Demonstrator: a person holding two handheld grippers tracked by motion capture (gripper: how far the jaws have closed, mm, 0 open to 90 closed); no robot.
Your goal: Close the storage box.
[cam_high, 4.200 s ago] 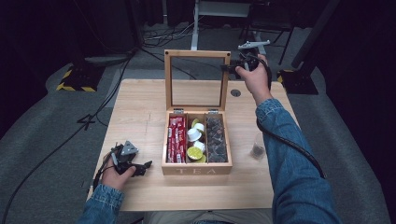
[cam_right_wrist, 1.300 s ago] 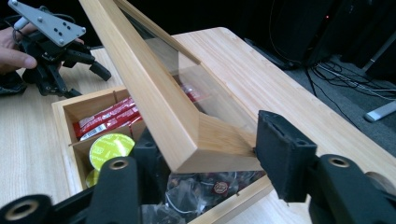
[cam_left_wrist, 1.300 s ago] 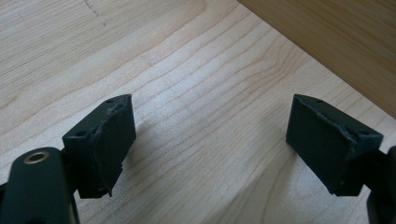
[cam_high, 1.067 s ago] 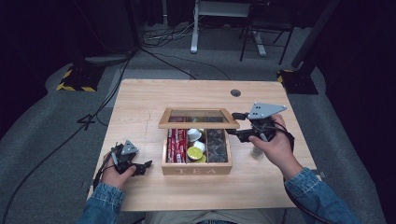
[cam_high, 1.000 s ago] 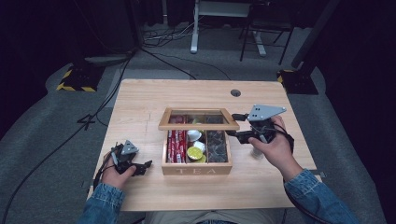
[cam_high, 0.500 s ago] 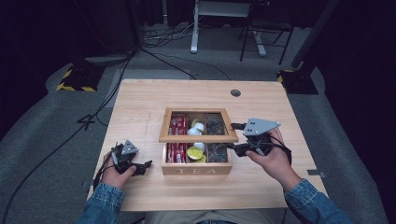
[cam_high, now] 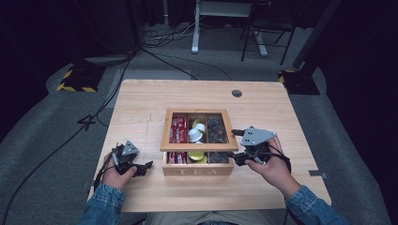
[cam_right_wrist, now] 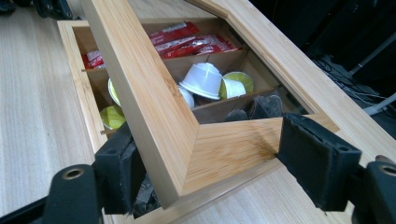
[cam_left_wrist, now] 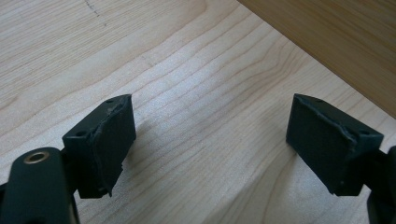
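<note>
The right gripper [cam_right_wrist: 212, 172] has its 2 jaws straddling the front right corner of the glass-paned lid [cam_right_wrist: 154, 116]. They have just been opening, and the pads look to stand off the wood on both sides, though the near pad's contact is partly hidden. The lid hangs low over the tea box [cam_high: 197, 164], not quite seated, its front edge still a little above the box's front wall.

Inside, 3 compartments show: red sachets [cam_right_wrist: 187, 39] at the far side, white and green capsules [cam_right_wrist: 205, 81] in the middle, dark pieces [cam_right_wrist: 261, 107] nearest the gripper.

The left gripper [cam_left_wrist: 210, 144] rests idle on the table [cam_high: 141, 103], jaws wide with nothing between them, just beside the box's left wall.

The step in hand appears to be the end of closing the lid, at the point of release. Next, the right gripper needs to draw back clear of the corner without catching it, letting the lid settle flat on the box.
</note>
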